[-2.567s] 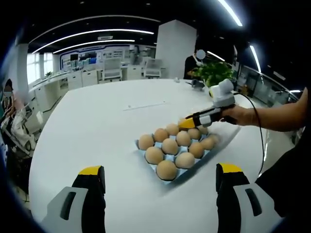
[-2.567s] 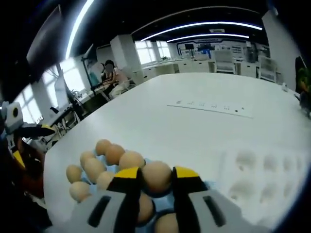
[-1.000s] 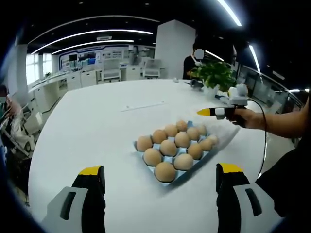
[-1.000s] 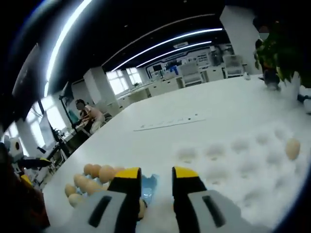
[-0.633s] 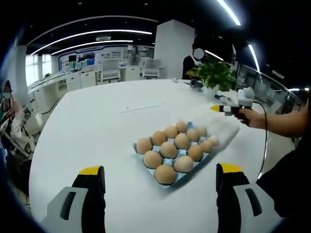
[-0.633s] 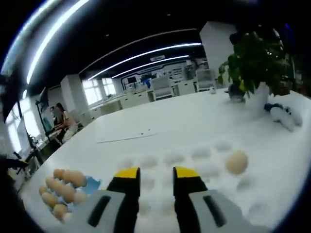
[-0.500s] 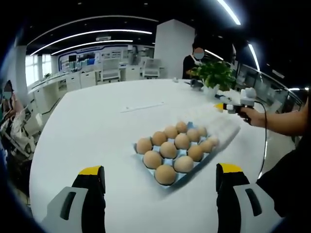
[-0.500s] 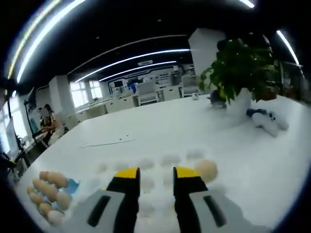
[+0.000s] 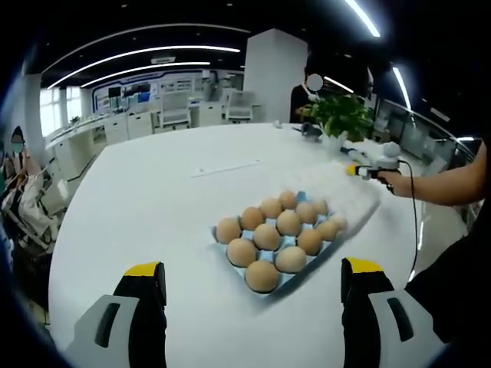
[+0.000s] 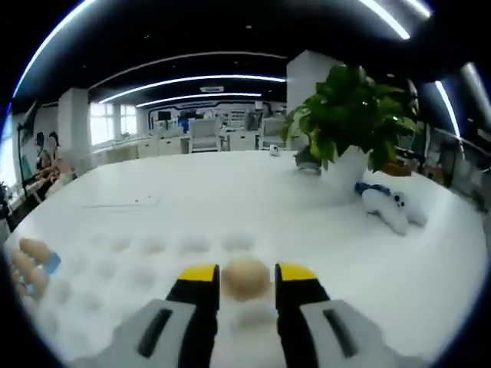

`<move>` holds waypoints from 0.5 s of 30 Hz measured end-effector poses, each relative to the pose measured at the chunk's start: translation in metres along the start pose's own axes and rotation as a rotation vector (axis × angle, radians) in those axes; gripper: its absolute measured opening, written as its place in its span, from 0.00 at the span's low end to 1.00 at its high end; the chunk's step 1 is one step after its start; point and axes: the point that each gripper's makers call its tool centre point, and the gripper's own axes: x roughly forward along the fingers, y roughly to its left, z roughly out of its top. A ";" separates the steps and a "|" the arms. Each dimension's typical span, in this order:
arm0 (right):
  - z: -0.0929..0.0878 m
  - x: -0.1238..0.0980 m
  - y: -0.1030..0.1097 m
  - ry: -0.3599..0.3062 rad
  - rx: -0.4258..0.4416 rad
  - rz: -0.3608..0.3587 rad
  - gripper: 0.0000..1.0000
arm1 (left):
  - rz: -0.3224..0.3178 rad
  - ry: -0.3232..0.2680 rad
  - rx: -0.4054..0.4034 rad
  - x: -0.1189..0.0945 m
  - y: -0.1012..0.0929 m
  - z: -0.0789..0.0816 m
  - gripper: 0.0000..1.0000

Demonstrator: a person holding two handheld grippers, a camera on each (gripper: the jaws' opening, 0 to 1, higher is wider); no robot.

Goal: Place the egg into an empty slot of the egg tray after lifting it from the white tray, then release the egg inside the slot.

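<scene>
Egg [image 10: 245,277] on white tray [image 10: 115,264] sits between our right hand-held gripper [image 10: 247,285] jaws, narrowly parted, contact unclear. Closing off-centre could roll or crack it. Left hand-held gripper [image 9: 253,280] wide, empty.

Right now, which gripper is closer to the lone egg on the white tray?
Right. The right gripper has the egg between its jaws on the white tray; the left gripper hangs back, near the blue egg tray.

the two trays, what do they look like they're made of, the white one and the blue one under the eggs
White tray: matte white with soft rounded dimples, no glare, so probably moulded pulp or foam; the blur leaves it open. Egg tray: light blue with thin crisp edges between the eggs, likely thin moulded plastic, though pulp cannot be ruled out.
</scene>
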 end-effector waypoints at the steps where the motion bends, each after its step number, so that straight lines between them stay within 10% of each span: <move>1: 0.000 0.002 0.002 0.005 -0.023 0.007 0.29 | 0.002 0.000 -0.002 -0.001 0.001 0.000 0.95; 15: -0.003 0.012 -0.010 0.028 0.034 0.014 0.26 | 0.014 0.004 -0.014 -0.003 0.005 -0.005 0.95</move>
